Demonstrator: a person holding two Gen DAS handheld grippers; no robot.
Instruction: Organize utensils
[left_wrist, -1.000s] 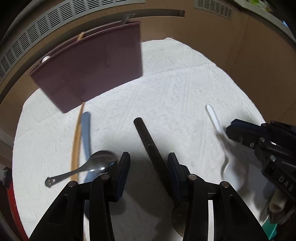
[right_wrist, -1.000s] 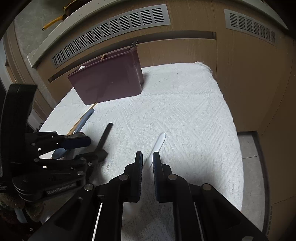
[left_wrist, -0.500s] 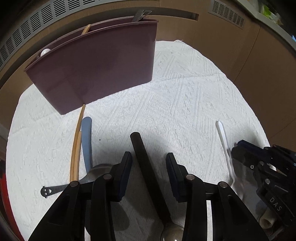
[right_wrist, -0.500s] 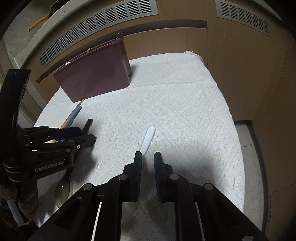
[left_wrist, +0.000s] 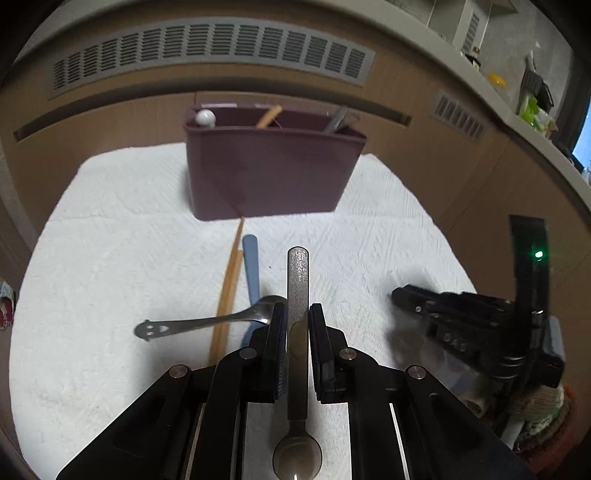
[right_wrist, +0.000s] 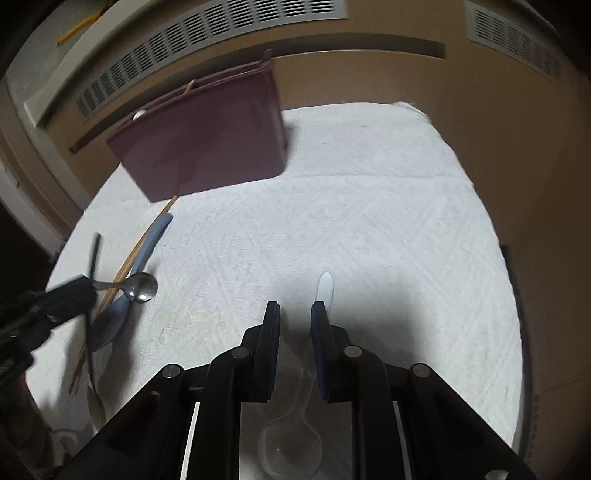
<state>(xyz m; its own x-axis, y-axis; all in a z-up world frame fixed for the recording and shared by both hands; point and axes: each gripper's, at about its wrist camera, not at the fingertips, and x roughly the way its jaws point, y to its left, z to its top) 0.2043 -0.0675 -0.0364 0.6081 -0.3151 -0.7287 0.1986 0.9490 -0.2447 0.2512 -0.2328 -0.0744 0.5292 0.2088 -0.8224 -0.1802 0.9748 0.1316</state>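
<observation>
My left gripper (left_wrist: 297, 314) is closing, its pads pressing the speckled dark handle of a spoon (left_wrist: 298, 273) that is raised off the white cloth (left_wrist: 110, 240), bowl toward the camera. Ahead stands the maroon organizer (left_wrist: 273, 177). Between them lie wooden chopsticks (left_wrist: 229, 288), a blue spoon (left_wrist: 251, 262) and a metal spoon with a smiley handle (left_wrist: 207, 325). My right gripper (right_wrist: 295, 310) is shut on the white plastic spoon (right_wrist: 325, 284). Its handle pokes out past the right pad and its translucent bowl shows beneath. From the right wrist, the left gripper (right_wrist: 74, 291) is a blur at the left edge.
A wooden cabinet front with vent grilles (left_wrist: 207, 48) rises right behind the organizer (right_wrist: 207, 147), which holds a white ball-topped piece, a wooden one and a metal one. The cloth ends near the cabinet at the right (right_wrist: 480, 206). The right gripper (left_wrist: 402, 299) sits low right in the left view.
The left jaws closed onto the dark spoon's handle and lifted it, and the view swung to face the organizer. The right gripper slid forward along the white spoon.
</observation>
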